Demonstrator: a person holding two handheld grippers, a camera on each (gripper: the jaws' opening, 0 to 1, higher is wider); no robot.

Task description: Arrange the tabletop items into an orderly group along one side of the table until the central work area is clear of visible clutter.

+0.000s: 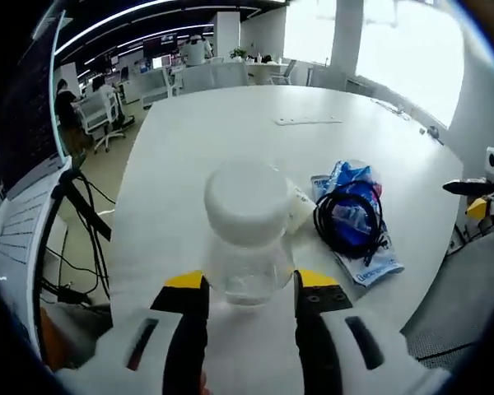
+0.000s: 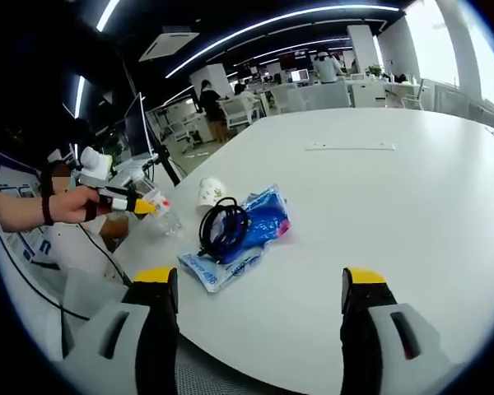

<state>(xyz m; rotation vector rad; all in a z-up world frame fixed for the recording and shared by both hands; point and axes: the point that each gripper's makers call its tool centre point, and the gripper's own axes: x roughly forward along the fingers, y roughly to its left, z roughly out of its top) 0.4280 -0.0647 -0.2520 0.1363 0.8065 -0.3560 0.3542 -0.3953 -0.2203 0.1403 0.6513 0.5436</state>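
Our left claw (image 1: 249, 298) pinches the jar (image 1: 247, 239) at lower centre; our right claw (image 2: 259, 284) is spread over the tabletop (image 2: 395, 214).

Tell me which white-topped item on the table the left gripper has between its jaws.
The clear jar with the white lid, standing upright between the left gripper's jaws. The other, a white cup, lies on its side behind it, beside the black cable coil.

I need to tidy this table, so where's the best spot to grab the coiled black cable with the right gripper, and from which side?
Judging by its pose, take the black cable at the bunched top of its coil, where the loops rise off the blue packet. Bring the open right gripper down from above, one jaw inside the loop and one outside. A side approach would likely catch the packet or the paper cup behind it.
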